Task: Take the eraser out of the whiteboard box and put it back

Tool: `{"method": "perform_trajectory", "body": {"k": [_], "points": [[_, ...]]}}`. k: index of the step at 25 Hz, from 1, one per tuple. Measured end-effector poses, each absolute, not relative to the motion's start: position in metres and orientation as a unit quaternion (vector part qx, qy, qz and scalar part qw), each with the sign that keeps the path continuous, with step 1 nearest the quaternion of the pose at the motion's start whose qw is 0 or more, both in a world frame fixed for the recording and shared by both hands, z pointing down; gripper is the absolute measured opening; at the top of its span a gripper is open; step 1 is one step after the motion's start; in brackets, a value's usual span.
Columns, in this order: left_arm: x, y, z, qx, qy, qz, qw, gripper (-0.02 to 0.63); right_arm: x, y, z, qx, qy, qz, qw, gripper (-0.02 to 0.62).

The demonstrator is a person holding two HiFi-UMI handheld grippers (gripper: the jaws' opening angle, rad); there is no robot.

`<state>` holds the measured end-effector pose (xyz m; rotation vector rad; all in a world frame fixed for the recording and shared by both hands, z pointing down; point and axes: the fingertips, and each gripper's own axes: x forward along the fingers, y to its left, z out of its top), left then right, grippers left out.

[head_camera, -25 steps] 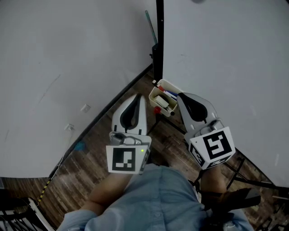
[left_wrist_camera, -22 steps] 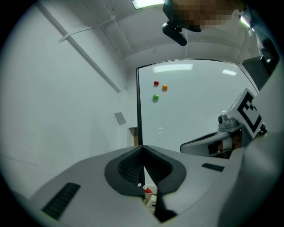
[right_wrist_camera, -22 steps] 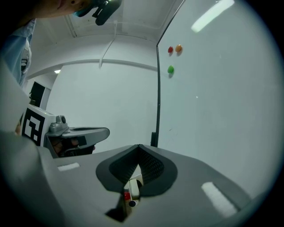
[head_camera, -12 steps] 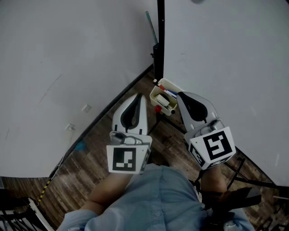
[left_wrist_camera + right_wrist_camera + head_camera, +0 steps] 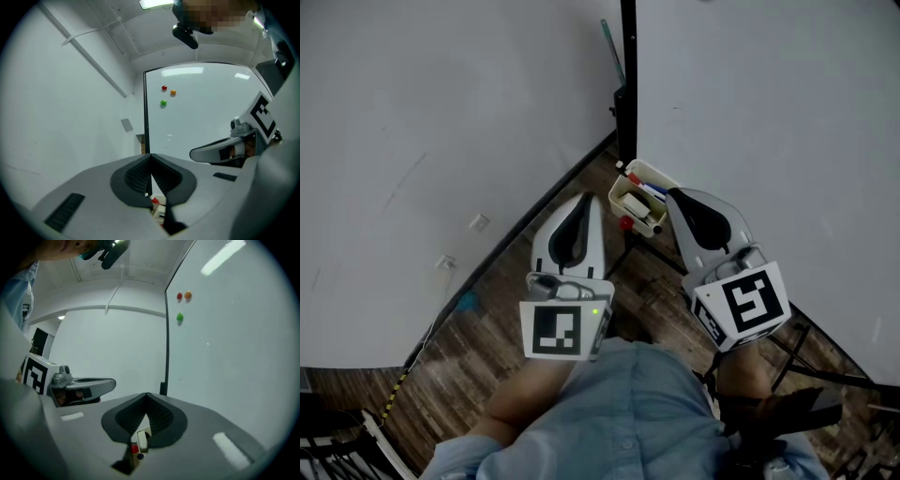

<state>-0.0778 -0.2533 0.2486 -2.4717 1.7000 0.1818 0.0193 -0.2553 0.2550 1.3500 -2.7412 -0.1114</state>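
Eraser (image 5: 638, 210) lies inside whiteboard box (image 5: 619, 201) beside markers (image 5: 652, 195)

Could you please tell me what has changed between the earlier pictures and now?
Nothing has visibly changed. The left claw and the right claw stay shut and empty, side by side just short of the whiteboard box. The eraser still lies inside the box.
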Motion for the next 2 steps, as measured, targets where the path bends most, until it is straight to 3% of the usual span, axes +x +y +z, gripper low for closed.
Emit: {"method": "perform_trajectory", "body": {"k": [2], "points": [[-0.0772, -0.2541, 0.2478, -0.819, 0.566, 0.064, 0.07, 0.003, 0.0202, -0.2557, 0.255, 0.441, -0.896, -0.037, 0.041, 0.0]]}}
